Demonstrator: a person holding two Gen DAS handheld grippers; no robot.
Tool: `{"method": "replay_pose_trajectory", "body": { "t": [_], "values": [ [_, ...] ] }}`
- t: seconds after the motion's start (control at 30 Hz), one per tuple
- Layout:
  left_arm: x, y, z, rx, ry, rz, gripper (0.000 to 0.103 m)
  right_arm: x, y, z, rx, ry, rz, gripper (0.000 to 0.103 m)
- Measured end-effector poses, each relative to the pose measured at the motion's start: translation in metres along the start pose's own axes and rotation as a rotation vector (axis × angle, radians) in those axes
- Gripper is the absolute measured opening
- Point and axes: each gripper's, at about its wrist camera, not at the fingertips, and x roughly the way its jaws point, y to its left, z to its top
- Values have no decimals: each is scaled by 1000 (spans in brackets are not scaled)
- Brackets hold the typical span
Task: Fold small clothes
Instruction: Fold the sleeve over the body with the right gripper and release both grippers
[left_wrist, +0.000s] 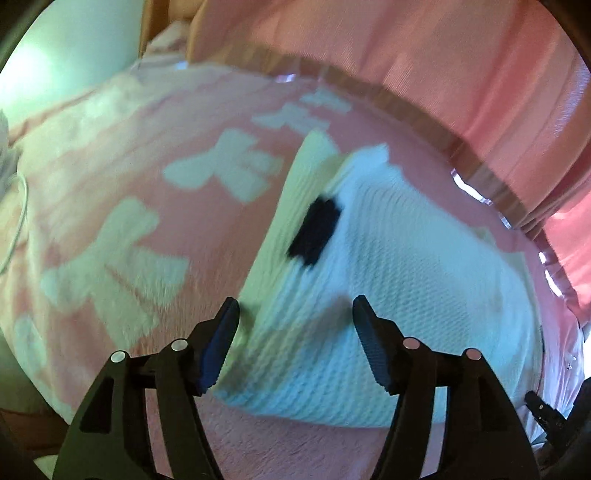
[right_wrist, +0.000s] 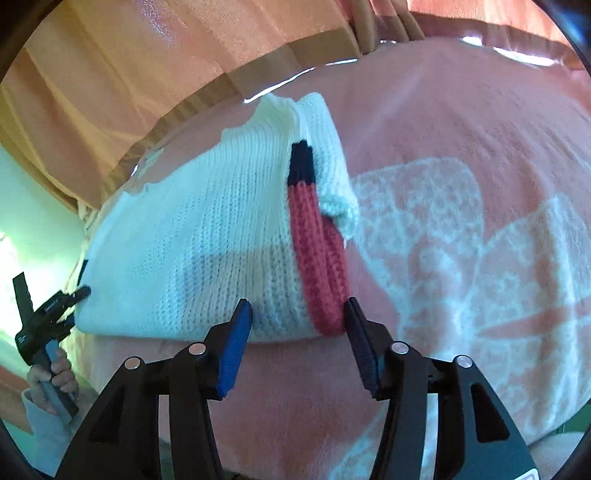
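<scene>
A small white knit sweater (right_wrist: 207, 236) lies folded on a pink blanket (right_wrist: 461, 129). Its sleeve ends in a red cuff (right_wrist: 319, 266) with a dark navy band (right_wrist: 301, 162), laid over the body. My right gripper (right_wrist: 299, 317) is open, just above the sweater's near edge, with the red cuff beside its right finger. In the left wrist view the sweater (left_wrist: 369, 295) is blurred, with the dark band (left_wrist: 314, 236) on it. My left gripper (left_wrist: 295, 314) is open over the sweater's near edge and holds nothing. It also shows in the right wrist view (right_wrist: 79, 295), at the sweater's left corner.
The pink blanket has white bow patterns (left_wrist: 110, 266) and covers a bed. Pink-orange curtains (right_wrist: 110, 92) hang close behind the bed's far edge. A white cord (left_wrist: 18, 221) lies at the left. A person's hand (right_wrist: 55, 380) holds the left gripper's handle.
</scene>
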Motion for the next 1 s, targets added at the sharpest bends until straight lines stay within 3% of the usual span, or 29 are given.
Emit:
{"method": "replay_pose_trajectory", "body": {
  "t": [0.03,0.07,0.1,0.2,0.27,0.37,0.47,0.57,0.67,0.73,0.83,1.0],
  "values": [
    [2,1,-1,-4,8,-3,52,0,0,2,4,-8,6,15],
    [2,0,-1,9,2,2,48,1,-1,4,1,-13,10,13],
    [0,-2,-1,31,-6,1,35,-2,0,6,-3,-26,0,12],
    [-11,-2,-2,66,-27,-1,26,-37,3,9,-31,-133,-62,10],
    [-12,6,-7,70,-10,46,16,-49,-8,8,-11,-131,-125,9],
    [-8,14,-11,61,11,46,17,-17,-22,0,3,12,-204,11],
    [-13,7,-14,116,-6,69,20,-17,-9,-1,-73,-1,-250,13],
    [-34,-5,-11,140,-64,72,21,-33,-4,3,-45,-12,-226,22],
    [-57,-31,-1,201,-148,78,40,-57,9,18,-77,-108,-233,28],
    [-60,-52,13,230,-173,48,53,-59,24,33,-113,-140,-180,28],
    [-41,-90,32,308,-195,28,57,-42,53,64,-195,-149,-96,24],
    [31,-121,50,350,-138,89,56,26,82,95,-312,-102,-85,23]
  ]
}}
